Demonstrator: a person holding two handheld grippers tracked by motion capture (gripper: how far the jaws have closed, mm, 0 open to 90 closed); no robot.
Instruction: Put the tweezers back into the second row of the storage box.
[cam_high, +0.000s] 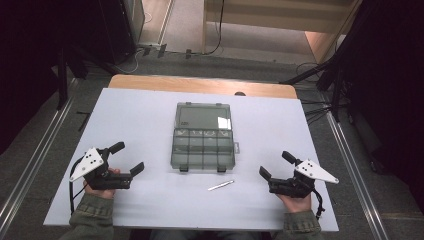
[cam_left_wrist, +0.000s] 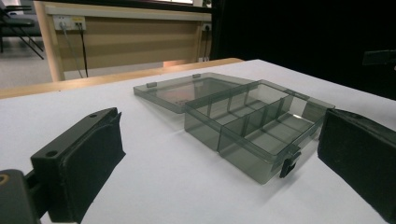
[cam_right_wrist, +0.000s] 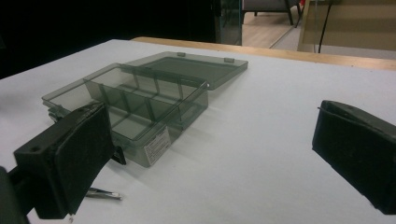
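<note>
Nothing's really started yet as far as I can tell: the box (cam_high: 203, 143) sits mid-table with its lid flipped open toward the far side, and every compartment I can see looks empty. Both my left gripper (cam_high: 126, 159) and right gripper (cam_high: 276, 166) rest on the table, jaws spread wide and holding nothing. The small metal tool (cam_high: 221, 185) lies just near of the box, a bit right, untouched, so picking it up is probably my first job.
</note>
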